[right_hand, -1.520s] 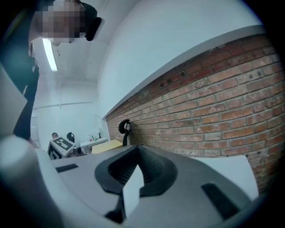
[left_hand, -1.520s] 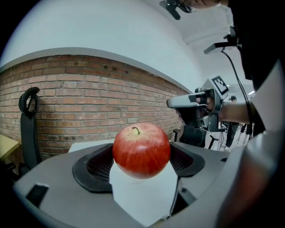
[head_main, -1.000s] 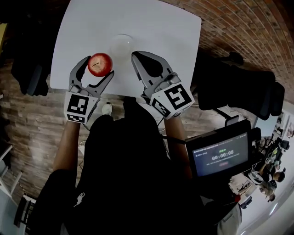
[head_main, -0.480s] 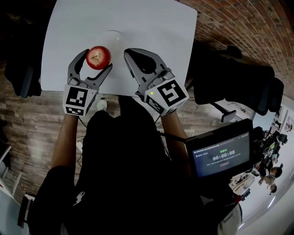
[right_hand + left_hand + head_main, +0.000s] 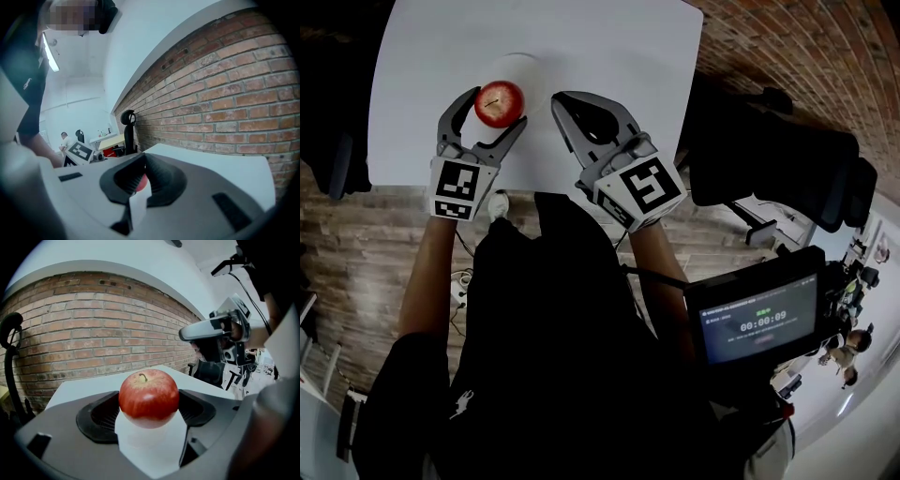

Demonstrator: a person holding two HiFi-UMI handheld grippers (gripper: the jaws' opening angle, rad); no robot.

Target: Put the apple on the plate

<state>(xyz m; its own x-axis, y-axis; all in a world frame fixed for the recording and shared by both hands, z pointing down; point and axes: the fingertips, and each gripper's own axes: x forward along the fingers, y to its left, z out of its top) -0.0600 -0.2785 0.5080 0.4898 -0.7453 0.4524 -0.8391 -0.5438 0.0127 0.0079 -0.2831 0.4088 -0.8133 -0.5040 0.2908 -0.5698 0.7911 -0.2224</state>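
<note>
Our left gripper point(image 5: 495, 111) is clamped on the apple point(image 5: 499, 101) and holds it at the near left edge of the plate point(image 5: 534, 75), far on the white surface point(image 5: 609, 47); we cannot tell if they touch. Our right gripper point(image 5: 565, 101), closed and empty, hangs just right. We judge the carry nearly done, with setting down and letting go left.
</note>
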